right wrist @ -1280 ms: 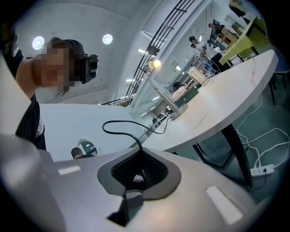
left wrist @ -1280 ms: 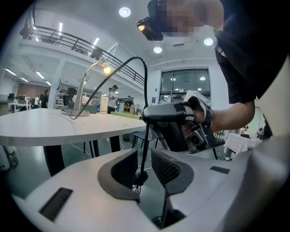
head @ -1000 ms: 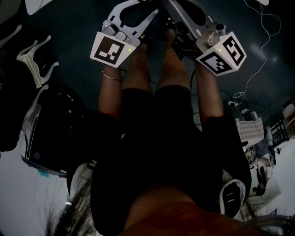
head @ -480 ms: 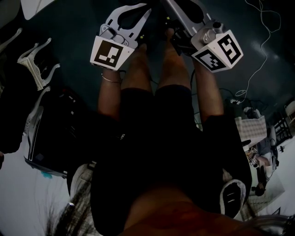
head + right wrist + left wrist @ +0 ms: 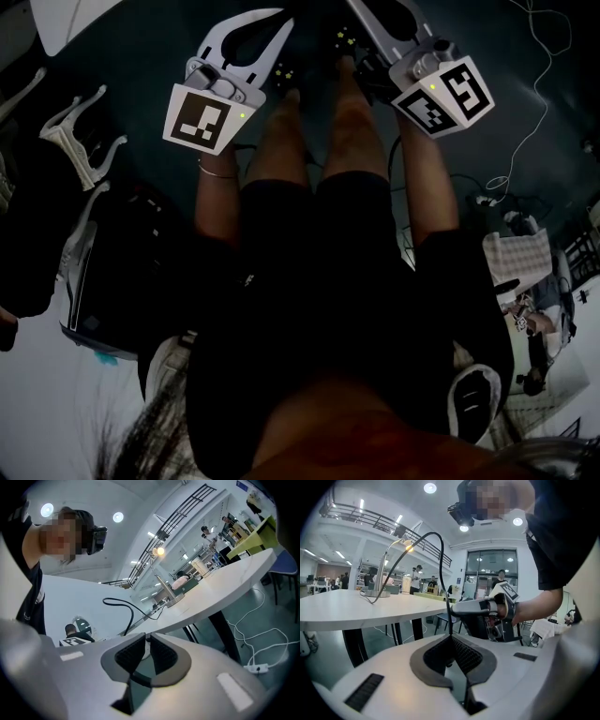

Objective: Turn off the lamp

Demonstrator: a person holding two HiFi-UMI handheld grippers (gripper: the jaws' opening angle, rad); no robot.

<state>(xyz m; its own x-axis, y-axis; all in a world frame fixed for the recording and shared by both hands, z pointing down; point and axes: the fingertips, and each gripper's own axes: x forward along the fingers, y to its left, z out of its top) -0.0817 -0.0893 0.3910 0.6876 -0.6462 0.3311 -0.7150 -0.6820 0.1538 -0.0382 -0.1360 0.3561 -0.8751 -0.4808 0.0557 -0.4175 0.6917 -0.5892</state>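
Black power cord [image 5: 431,533] pinched in left tool [image 5: 451,637], jaws together on it. Right tool [image 5: 146,637] closed, empty. Lamp [image 5: 383,569] lit, on bench [image 5: 347,609], well apart from both tools. Risks: tug on cord drags lamp toward bench edge; thin cord slips from pads; no switch visible.

Legible text, brands, numerals: none found. Sole printed marks are black-and-white square code patterns, on the marker cube [image 5: 199,119] of the left gripper [image 5: 452,637], at 11 o'clock in the head view, and on the second cube [image 5: 443,96], of the right gripper [image 5: 147,635], at 1 o'clock.
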